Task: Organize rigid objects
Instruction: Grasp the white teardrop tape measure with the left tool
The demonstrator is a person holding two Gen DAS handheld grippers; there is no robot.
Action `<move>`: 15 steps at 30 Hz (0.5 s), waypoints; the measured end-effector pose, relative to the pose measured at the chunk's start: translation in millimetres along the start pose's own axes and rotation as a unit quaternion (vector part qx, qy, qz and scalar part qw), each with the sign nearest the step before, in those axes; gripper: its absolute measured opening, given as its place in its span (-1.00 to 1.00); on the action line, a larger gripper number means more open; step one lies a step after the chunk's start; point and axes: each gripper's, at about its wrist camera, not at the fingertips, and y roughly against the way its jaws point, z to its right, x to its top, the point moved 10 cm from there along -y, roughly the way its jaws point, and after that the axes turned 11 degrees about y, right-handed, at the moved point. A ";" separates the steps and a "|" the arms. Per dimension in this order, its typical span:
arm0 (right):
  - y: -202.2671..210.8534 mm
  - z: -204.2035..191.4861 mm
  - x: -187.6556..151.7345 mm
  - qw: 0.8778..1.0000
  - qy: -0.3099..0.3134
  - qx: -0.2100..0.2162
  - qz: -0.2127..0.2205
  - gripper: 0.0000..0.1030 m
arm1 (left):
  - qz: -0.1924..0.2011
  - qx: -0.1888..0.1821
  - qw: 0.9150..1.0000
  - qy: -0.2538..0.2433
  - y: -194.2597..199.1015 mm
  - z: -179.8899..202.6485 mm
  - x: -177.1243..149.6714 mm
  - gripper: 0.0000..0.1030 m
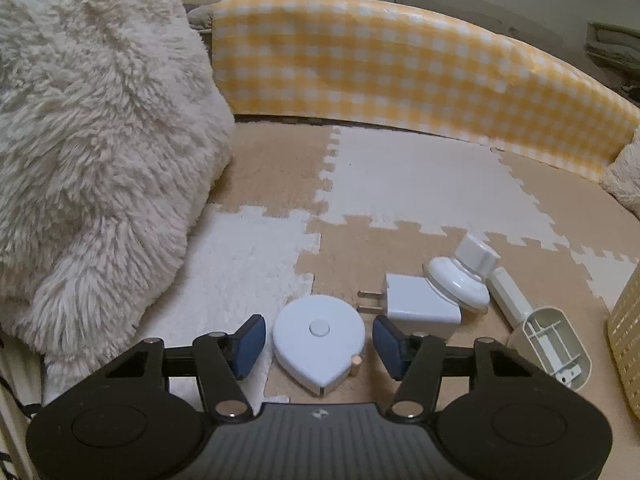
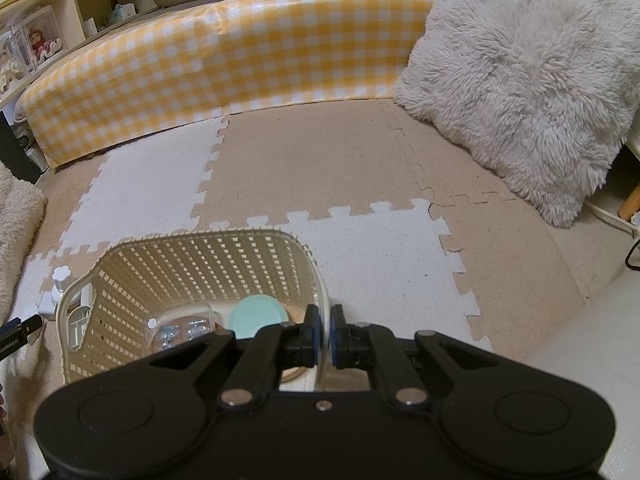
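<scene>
Left gripper [image 1: 319, 344]: jaws wide, one blue pad [image 1: 250, 345] on each side of the white teardrop-shaped tape measure [image 1: 319, 338], apart from it, not gripping. Tape measure lies flat on the foam floor mat [image 1: 420, 184].

Relative to the tape measure: white plug adapter [image 1: 420, 305] just right of it, prongs pointing toward it. White dome-shaped piece with a knob [image 1: 460, 276] leans on the adapter's far right corner. White stick [image 1: 510, 294] further right, then an open-ended beige plastic housing [image 1: 554, 346]. Basket [image 1: 626, 332] at the far right edge. Fluffy white cushion [image 1: 92, 152] well to its left, yellow checked bumper [image 1: 400, 68] beyond.

Right gripper [image 2: 324, 334]: jaws narrow, clamped on the near wall of the cream lattice basket [image 2: 208, 264]. In the basket: round mint lid [image 2: 258, 316] and clear plastic container [image 2: 182, 326] beside it; a tan round thing under the lid, can't tell what. Left gripper's tip [image 2: 24, 330] shows left of the basket.
</scene>
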 end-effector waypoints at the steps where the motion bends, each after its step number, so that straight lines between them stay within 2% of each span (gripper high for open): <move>1: 0.0 0.0 0.2 1.000 0.000 0.000 0.000 -0.88 | 0.001 -0.001 1.000 0.000 -1.2 0.1 0.8 0.14; 3: -0.2 -0.1 0.5 1.000 0.000 -0.001 0.000 -0.88 | -0.001 0.001 1.000 -0.003 -3.5 0.2 0.8 0.03; 15: 1.7 2.3 2.2 1.000 -0.006 -0.003 0.006 -0.88 | 0.001 -0.004 1.000 -0.001 1.9 2.1 -3.2 0.03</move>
